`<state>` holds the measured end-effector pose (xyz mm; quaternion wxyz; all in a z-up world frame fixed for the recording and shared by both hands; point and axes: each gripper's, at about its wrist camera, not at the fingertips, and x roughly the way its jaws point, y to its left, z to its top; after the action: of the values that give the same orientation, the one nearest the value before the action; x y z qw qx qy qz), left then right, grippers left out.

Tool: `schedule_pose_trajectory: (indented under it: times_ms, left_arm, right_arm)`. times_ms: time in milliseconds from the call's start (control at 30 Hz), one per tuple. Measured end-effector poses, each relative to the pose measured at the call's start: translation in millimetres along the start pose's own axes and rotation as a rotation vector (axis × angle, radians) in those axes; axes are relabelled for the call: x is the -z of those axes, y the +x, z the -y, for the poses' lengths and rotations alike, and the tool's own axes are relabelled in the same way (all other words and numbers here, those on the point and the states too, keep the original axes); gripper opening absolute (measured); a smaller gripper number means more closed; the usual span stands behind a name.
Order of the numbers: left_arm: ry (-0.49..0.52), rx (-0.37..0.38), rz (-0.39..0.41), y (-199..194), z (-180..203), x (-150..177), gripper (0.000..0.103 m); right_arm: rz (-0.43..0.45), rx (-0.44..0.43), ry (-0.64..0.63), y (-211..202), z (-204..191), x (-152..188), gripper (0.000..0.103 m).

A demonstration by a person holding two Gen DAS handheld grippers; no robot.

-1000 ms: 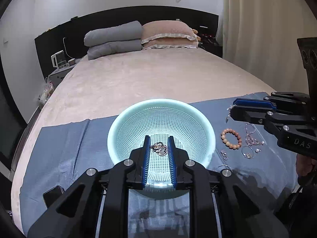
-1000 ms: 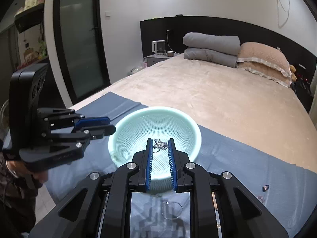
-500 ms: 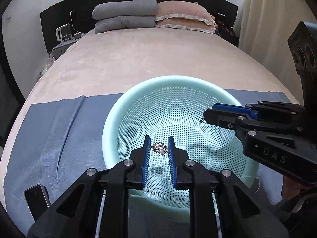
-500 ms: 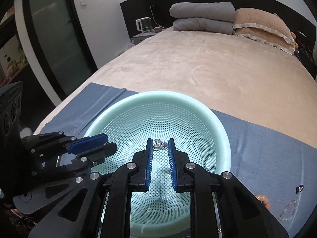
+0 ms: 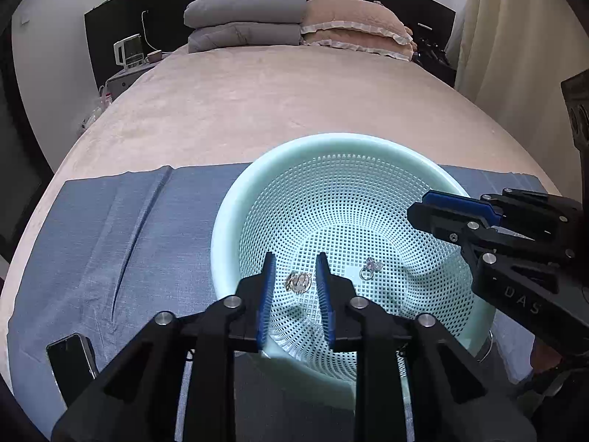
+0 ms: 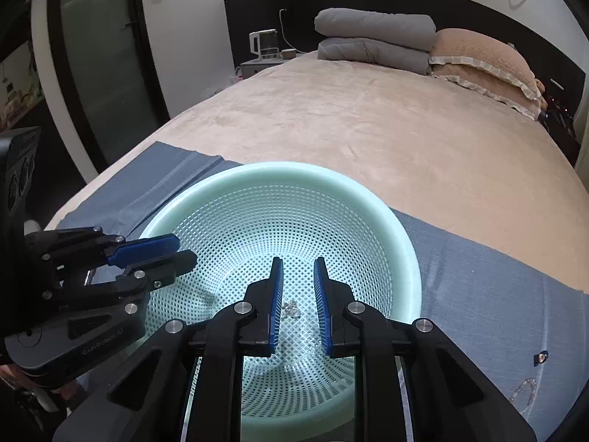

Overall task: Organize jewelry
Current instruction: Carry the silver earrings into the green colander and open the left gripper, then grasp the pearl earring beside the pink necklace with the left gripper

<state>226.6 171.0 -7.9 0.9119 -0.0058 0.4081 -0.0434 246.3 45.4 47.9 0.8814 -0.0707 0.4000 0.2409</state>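
Note:
A pale green mesh basket (image 5: pixel 235 213) sits on a blue cloth (image 5: pixel 110 228) on the bed. My left gripper (image 5: pixel 294 280) hangs over the basket's near side, jaws slightly apart; a gold ring (image 5: pixel 298 281) shows between them, whether gripped or lying in the basket I cannot tell. A silver ring with a stone (image 5: pixel 370 268) lies on the basket floor. My right gripper (image 6: pixel 297 287) is open above the basket (image 6: pixel 405 254), with a small silver piece (image 6: pixel 291 308) on the mesh below it. Each gripper shows in the other's view, the right (image 5: pixel 434 210) and the left (image 6: pixel 176 250).
A dark phone (image 5: pixel 70 364) lies on the cloth at the near left. A small earring (image 6: pixel 540 358) and a bead bracelet (image 6: pixel 522 392) lie on the cloth right of the basket. Pillows (image 5: pixel 353 22) and a kettle (image 5: pixel 127 51) are at the bed's far end.
Both grippers moved lower over the basket. The right jaws opened and the silver piece they held now lies on the mesh. The left jaws opened slightly.

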Motion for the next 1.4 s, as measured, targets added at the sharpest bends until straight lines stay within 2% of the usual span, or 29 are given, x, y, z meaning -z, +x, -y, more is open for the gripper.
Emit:
schedule_pose_trajectory:
  times_ms: [133,167,233,300,333,367,600,867,933,1133,1267,1400]
  left_arm:
    - [0.006,-0.015,0.021,-15,0,1,0.063]
    - [0.013,-0.022,0.029,-19,1,1,0.076]
    - [0.033,-0.048,0.053,-29,4,1,0.081]
    - [0.039,-0.066,0.059,-37,5,1,0.093]
    - [0.042,-0.069,0.064,-41,6,1,0.093]
    - [0.045,-0.072,0.066,-44,8,1,0.095]
    - [0.066,-0.045,0.063,-62,29,5,0.097]
    - [0.151,0.010,0.034,-58,85,32,0.097]
    - [0.179,0.023,0.019,-53,100,39,0.097]
    - [0.244,0.043,-0.006,-41,137,64,0.097]
    - [0.304,-0.001,0.016,-35,156,77,0.097]
    - [0.348,0.022,0.031,-37,170,92,0.097]
  right_arm:
    - [0.026,0.025,0.019,-18,9,3,0.039]
    - [0.033,0.030,0.029,-23,12,3,0.049]
    - [0.055,0.023,0.053,-34,19,4,0.059]
    - [0.079,0.032,0.083,-47,27,5,0.072]
    - [0.087,0.039,0.099,-53,31,4,0.082]
    - [0.101,0.045,0.115,-59,36,4,0.086]
    - [0.119,0.089,0.202,-98,79,22,0.086]
    - [0.078,0.257,0.264,-132,155,78,0.087]
    - [0.058,0.277,0.272,-135,170,95,0.087]
    - [-0.007,0.283,0.250,-127,183,136,0.087]
    - [-0.045,0.263,0.188,-114,176,160,0.087]
    - [-0.067,0.229,0.089,-104,159,179,0.085]
